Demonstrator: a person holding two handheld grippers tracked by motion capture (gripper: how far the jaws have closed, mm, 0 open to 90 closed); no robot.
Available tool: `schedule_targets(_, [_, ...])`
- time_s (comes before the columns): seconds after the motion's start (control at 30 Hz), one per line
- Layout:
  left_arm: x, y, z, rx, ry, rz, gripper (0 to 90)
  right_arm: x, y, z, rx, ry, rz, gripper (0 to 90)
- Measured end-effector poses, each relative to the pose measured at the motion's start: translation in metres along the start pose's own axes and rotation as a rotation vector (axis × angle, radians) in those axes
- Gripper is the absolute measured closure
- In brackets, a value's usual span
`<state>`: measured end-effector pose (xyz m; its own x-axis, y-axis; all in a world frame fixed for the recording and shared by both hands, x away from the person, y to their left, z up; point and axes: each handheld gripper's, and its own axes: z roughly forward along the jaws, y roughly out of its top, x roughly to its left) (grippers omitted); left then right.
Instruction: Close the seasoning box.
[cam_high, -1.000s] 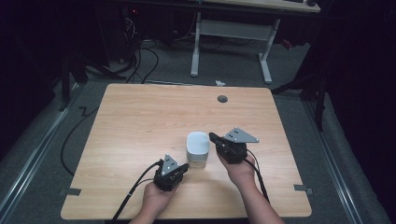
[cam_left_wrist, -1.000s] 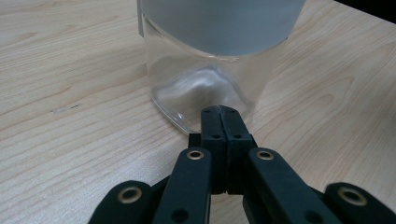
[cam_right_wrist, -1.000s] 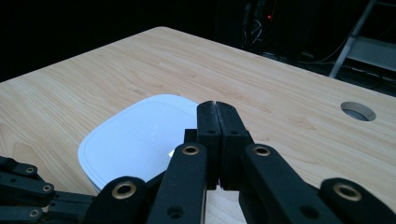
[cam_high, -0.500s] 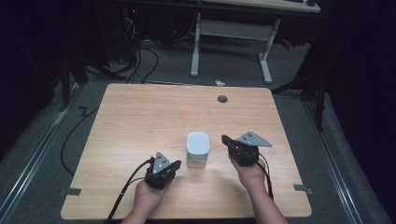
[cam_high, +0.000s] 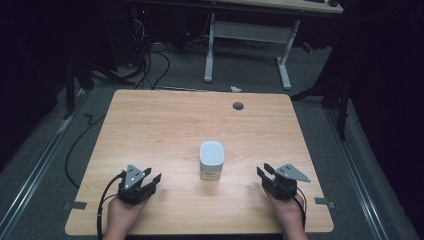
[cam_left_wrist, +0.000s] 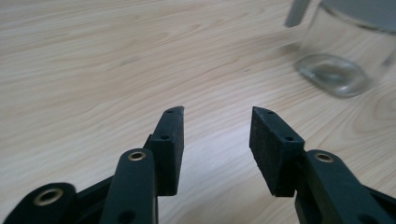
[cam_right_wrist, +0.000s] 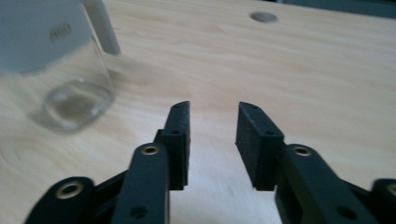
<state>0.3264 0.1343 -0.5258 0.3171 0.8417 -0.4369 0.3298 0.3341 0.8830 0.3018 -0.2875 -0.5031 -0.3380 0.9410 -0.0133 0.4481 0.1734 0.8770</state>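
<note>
Since both tools sit at the near edge of the table (cam_high: 150, 115), what matters for us is the jar (cam_high: 211, 160) standing between them, a bit farther up the board. It is upright, clear glass with a pale grey-white lid, long axis vertical, touching neither tool.

Left gripper (cam_high: 148, 180): jaws parted wide, nothing held; points up and to our right, so the jar lies ahead and off to the right of its line. Left gripper view confirms: glass base (cam_left_wrist: 332, 74) up in the right corner, well apart from the pads (cam_left_wrist: 170, 140).

Right gripper (cam_high: 263, 172): jaws apart too, a bit narrower, empty; jar lies ahead and to its left. In the right gripper view the jar (cam_right_wrist: 70, 88) sits at upper left, off the jaw line, pads (cam_right_wrist: 254, 140) clear of it.

We judge the spacing roughly even, neither hand clearly nearer. Either tool would have to swing inward to line up with the jar.

A grommet hole (cam_high: 238, 105) sits at the far side.
</note>
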Motion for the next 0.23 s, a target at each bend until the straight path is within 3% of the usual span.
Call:
schedule_targets(0.07, [0.008, -0.002, -0.002, 0.017, 0.021, -0.006, 53.2, -0.002, -0.014, -0.015, -0.037, -0.05, 0.043, 61.6])
schedule_targets(0.1, [0.01, -0.001, -0.002, 0.014, 0.027, -0.008, 52.7, -0.003, -0.018, -0.019, -0.033, -0.046, 0.055, 60.2])
schedule_targets(0.17, [0.01, 0.002, -0.002, 0.001, 0.027, -0.009, 52.2, -0.004, -0.021, -0.021, -0.005, -0.072, 0.017, 59.8])
schedule_targets(0.23, [0.009, 0.004, -0.003, -0.006, 0.015, -0.015, 51.6, -0.008, -0.023, -0.02, 0.014, -0.06, 0.044, 59.1])
